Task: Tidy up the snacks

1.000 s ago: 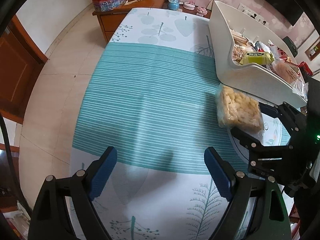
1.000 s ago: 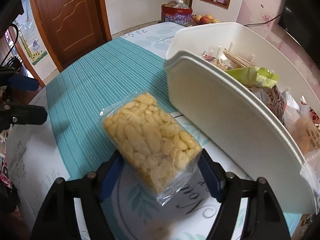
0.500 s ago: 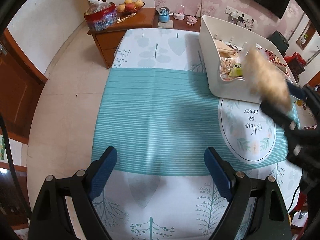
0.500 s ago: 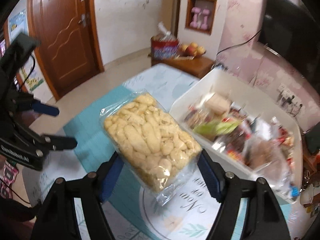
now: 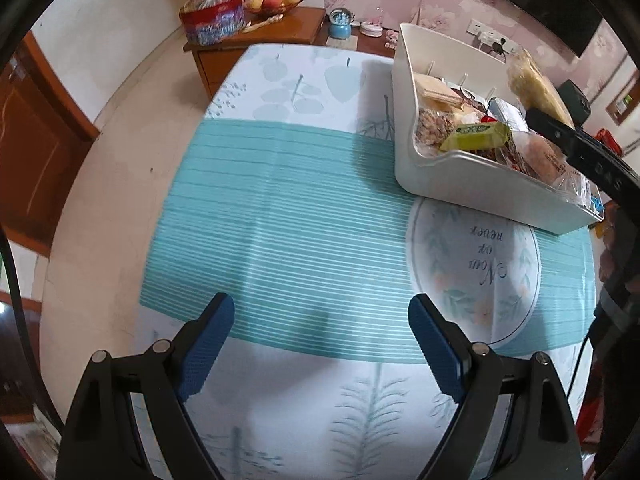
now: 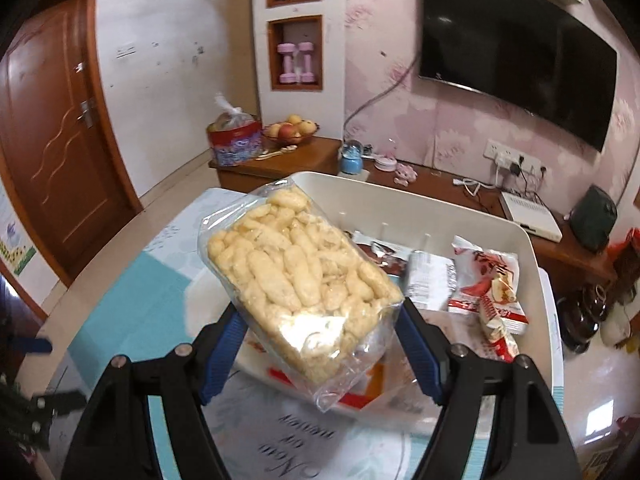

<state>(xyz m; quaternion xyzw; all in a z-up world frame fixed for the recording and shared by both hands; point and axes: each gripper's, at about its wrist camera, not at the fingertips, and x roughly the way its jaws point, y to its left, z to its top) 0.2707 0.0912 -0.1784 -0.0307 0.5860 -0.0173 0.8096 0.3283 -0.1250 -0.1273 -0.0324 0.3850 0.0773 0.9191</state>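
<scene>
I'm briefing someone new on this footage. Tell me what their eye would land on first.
First, the clear bag of pale puffed snacks, clamped in the right gripper and raised over the white bin already crowded with wrapped snacks. Next, the left gripper, open and empty above the teal striped tablecloth.

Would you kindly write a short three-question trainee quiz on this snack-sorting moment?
1. True or false: the left gripper holds a snack.
2. What does the right gripper grip? A) green packet B) bag of puffs C) red packet
3. Fill in: the bag hangs above the white ____.

Key:
1. False; it is open with nothing in it.
2. B, the bag of puffs.
3. bin.
</scene>
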